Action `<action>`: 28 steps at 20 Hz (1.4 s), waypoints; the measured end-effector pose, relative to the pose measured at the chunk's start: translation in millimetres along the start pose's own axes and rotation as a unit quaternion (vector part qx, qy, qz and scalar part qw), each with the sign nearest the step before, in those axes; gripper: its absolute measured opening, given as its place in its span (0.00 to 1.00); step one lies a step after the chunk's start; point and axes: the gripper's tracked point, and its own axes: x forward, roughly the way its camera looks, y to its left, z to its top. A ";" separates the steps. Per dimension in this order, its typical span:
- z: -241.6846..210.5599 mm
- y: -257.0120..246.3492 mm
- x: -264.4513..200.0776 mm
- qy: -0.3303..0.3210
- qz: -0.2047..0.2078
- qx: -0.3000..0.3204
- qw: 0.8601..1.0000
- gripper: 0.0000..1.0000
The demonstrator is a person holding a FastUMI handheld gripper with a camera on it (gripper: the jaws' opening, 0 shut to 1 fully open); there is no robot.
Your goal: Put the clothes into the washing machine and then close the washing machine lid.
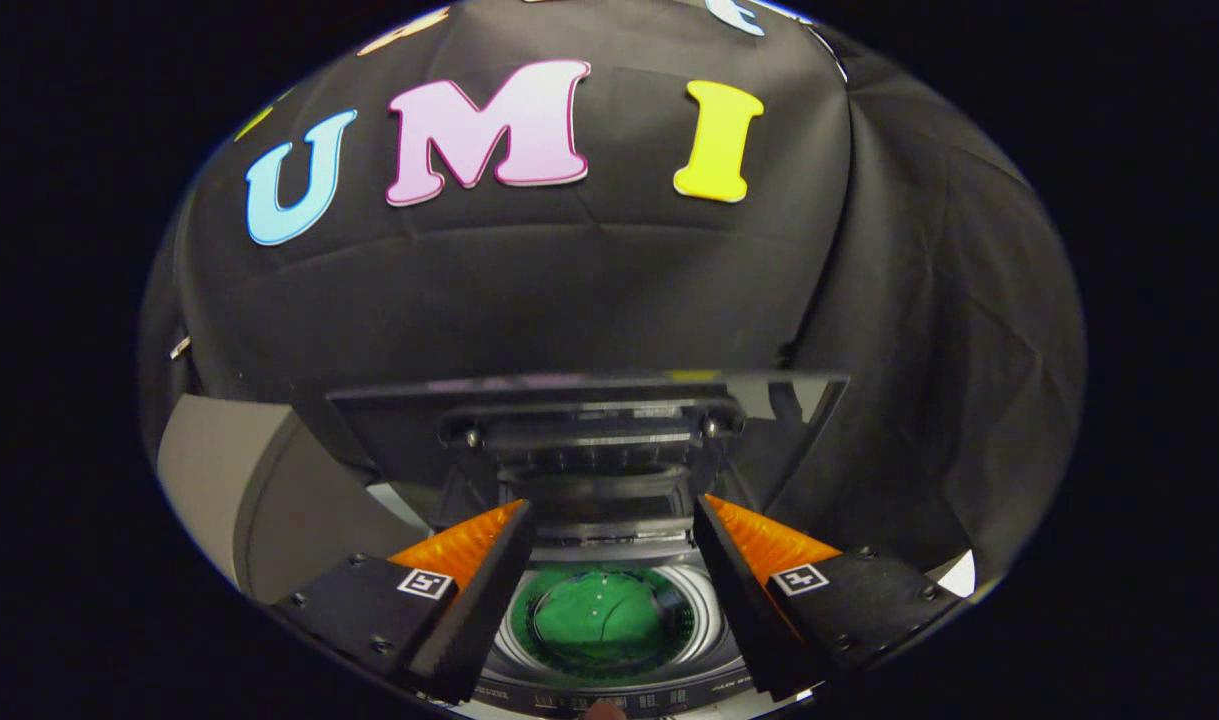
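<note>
I am holding my gripper (609,520) with fingers spread apart and empty above the washing machine (609,690); the green garment (594,620) is lying inside the drum, so the raised lid (589,400) beyond is waiting to be closed.

so the gripper (609,520) is two chunky wedge fingers (469,590) tapering toward the tips, with ribbed-looking faces up top. Each sits on a dark block with small screws, and each block carries a little square black-and-white marker tag (425,583).

Clothes (597,612) in washing machine (609,690), lid (589,425) behind.
</note>
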 end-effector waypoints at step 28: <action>62.0 -8.9 54.9 -0.023 0.002 0.018 1.000 1.00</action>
